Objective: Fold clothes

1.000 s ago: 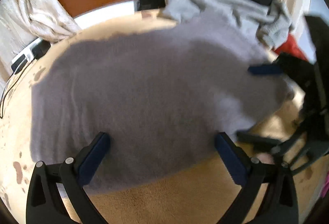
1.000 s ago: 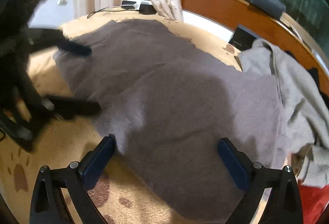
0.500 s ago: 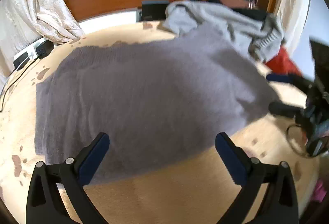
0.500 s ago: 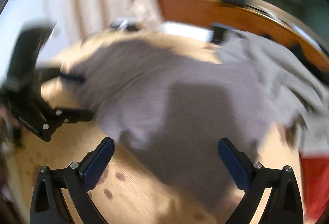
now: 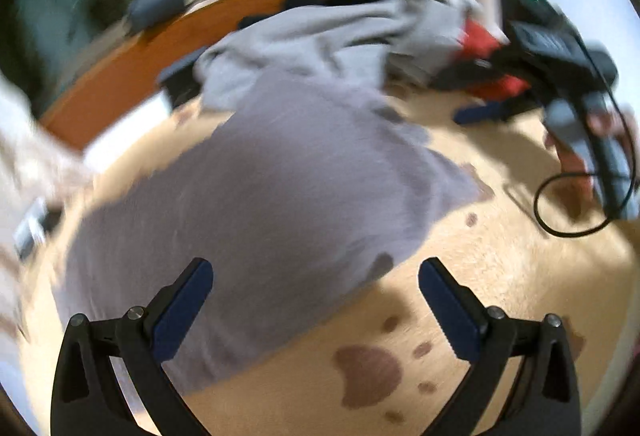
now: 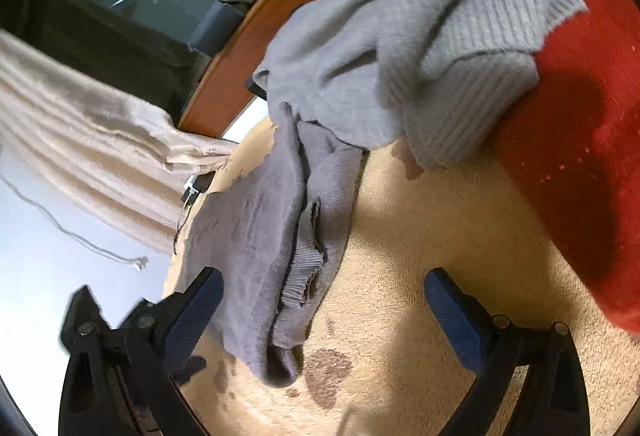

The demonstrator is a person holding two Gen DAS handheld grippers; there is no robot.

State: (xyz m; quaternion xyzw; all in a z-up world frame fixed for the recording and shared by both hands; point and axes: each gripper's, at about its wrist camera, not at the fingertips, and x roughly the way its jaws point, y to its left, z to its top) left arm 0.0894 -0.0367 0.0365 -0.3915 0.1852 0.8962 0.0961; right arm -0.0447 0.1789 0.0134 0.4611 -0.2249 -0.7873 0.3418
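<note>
Right now both grippers stand with jaws wide apart and hold nothing. From the left wrist view, the left gripper hovers over the near edge of a mauve-grey sweater that lies spread flat on a tan blanket printed with brown paw marks; its left finger is over the fabric, its right finger over bare blanket. Beyond the sweater a crumpled light grey knit sits heaped against an orange wooden headboard, with a red garment beside it. At the right of that view the right gripper shows, blurred, with a hand on its handle and a black cable looping below. In the right wrist view, the right gripper is low over the blanket, the sweater's ribbed cuff and bunched edge lying between its fingers, nearer the left one. The light grey knit overlaps the sweater's far end, the red garment fills the right side, and a cream curtain hangs at left.
</note>
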